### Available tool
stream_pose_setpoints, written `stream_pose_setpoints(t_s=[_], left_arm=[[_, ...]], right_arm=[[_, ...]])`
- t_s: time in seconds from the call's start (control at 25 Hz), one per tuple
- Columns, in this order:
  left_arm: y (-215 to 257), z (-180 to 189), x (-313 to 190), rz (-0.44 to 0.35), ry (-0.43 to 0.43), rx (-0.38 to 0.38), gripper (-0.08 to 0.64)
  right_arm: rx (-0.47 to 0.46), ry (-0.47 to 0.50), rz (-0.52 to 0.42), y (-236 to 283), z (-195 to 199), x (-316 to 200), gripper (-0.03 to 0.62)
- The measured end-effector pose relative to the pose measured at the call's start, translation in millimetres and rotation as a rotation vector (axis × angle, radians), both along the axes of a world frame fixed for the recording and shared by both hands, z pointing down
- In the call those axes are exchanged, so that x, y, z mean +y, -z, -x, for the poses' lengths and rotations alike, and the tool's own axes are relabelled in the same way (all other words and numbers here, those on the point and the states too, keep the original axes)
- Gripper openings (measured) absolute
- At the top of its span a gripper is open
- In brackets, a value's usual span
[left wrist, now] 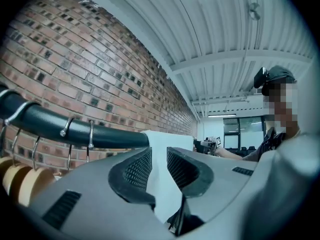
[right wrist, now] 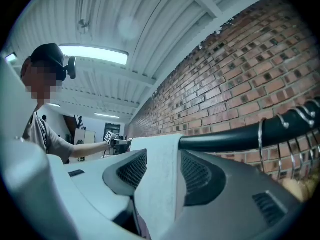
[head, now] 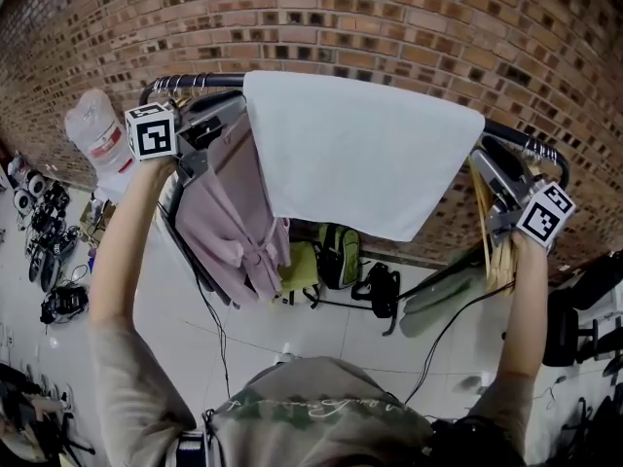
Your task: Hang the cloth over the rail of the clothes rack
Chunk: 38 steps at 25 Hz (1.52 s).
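Note:
A pale grey cloth (head: 360,154) hangs draped over the black rail (head: 195,81) of the clothes rack, in front of a brick wall. My left gripper (head: 237,117) is at the cloth's upper left corner and my right gripper (head: 485,161) at its upper right corner. In the left gripper view the jaws (left wrist: 159,166) stand a little apart, with the cloth's edge (left wrist: 165,144) in the gap beside the rail (left wrist: 50,126). In the right gripper view the jaws (right wrist: 164,171) are wider apart. The cloth (right wrist: 157,184) hangs loose between them, below the rail (right wrist: 235,134).
A pink garment (head: 229,227) hangs on the rack's left part and wooden hangers (head: 492,241) on its right end. Metal hooks (left wrist: 65,131) sit on the rail. Bags (head: 336,256) lie on the floor under the rack, and a clear bag (head: 97,134) is at the left.

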<state>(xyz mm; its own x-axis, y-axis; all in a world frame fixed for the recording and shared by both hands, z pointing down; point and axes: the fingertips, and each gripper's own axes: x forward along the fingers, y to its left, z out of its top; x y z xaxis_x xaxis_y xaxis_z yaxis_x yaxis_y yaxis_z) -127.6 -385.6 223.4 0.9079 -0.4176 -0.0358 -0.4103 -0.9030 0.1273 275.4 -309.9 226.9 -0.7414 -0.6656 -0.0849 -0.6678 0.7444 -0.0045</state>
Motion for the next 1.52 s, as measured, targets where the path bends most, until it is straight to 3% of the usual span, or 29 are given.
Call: stream_pose_setpoints(t_s=[0.4, 0.64, 0.72, 0.96, 1.16, 1.24, 1.32, 1.52], left_arm=[[-9, 1, 19, -0.019, -0.019, -0.001, 0.078], [-22, -18, 43, -0.094, -0.067, -0.08, 0.075], [-26, -22, 50, -0.084, -0.073, -0.083, 0.006], [-44, -45, 72, -0.087, -0.12, -0.117, 0.006], [-55, -51, 79, -0.051, -0.119, -0.042, 0.005], [-61, -54, 82, -0.028, -0.132, -0.013, 0.006], [-66, -53, 86, -0.016, -0.148, -0.003, 0.005], [-77, -51, 84, -0.027, -0.176, -0.009, 0.006]], right_arm=[[0.009, 0.033, 0.015, -18, 9, 11, 0.192], [-0.023, 0.014, 0.012, -22, 9, 5, 0.192], [-0.038, 0.019, 0.009, -22, 12, 7, 0.192], [-0.071, 0.087, -0.006, -29, 39, 22, 0.192], [-0.148, 0.022, -0.043, -28, 53, 27, 0.187], [-0.15, 0.01, -0.061, -28, 62, 35, 0.036], [-0.132, 0.007, -0.084, -28, 74, 44, 0.008], [-0.008, 0.006, -0.093, -41, 105, 57, 0.008]])
